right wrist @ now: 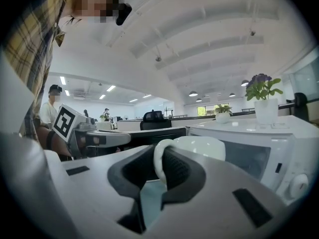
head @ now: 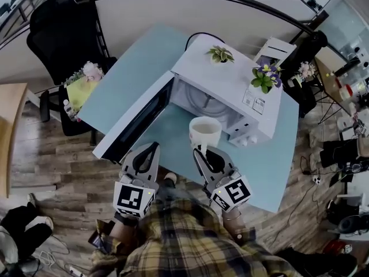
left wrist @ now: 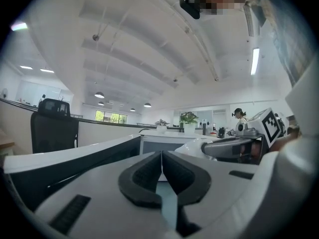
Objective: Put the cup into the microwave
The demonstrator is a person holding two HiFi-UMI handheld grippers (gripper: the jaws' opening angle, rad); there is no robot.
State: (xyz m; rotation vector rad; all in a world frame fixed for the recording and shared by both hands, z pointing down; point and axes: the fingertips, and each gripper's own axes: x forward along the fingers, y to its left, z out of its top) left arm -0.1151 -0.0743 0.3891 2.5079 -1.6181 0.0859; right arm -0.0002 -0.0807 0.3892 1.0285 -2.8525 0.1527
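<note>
At the centre of the head view, the white cup (head: 204,130) sits just ahead of the right gripper (head: 202,153), whose jaws pinch its handle, before the open microwave (head: 230,79). The left gripper (head: 153,148) is closed and empty.

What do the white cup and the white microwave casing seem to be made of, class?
The white handled cup: probably glazed ceramic; smooth, glossy, thick handle. The boxy white microwave casing: likely painted sheet metal; flat, evenly matte, though plastic is possible.
</note>
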